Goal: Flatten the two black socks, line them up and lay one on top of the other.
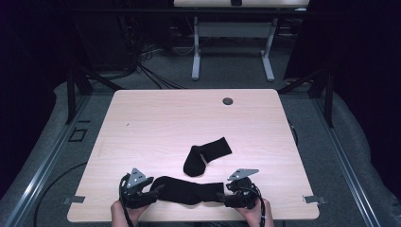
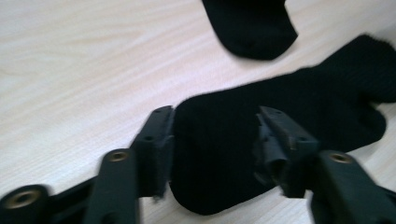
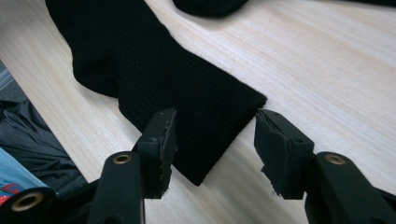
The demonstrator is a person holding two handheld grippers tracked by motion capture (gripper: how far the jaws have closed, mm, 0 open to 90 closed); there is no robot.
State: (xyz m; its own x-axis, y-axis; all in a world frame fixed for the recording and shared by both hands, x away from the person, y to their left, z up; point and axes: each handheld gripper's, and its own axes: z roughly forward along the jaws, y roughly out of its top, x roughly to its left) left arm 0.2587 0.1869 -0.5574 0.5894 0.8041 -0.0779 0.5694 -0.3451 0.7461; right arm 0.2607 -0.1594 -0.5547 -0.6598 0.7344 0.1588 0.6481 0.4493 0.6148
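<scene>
A long black sock lies flat along the front edge of the light wood table. My left gripper is at its left end; in the left gripper view the jaws stand apart on either side of the sock's rounded end, not pressing it. My right gripper is at the right end; its jaws stand apart over the sock's straight cuff. A second black sock, folded, lies a little farther back near the middle, and its tip shows in the left gripper view.
A small round grommet sits in the tabletop near the far edge. Beyond the table stand the legs of another desk, with cables on the floor. The person's hands hold both grippers at the table's front edge.
</scene>
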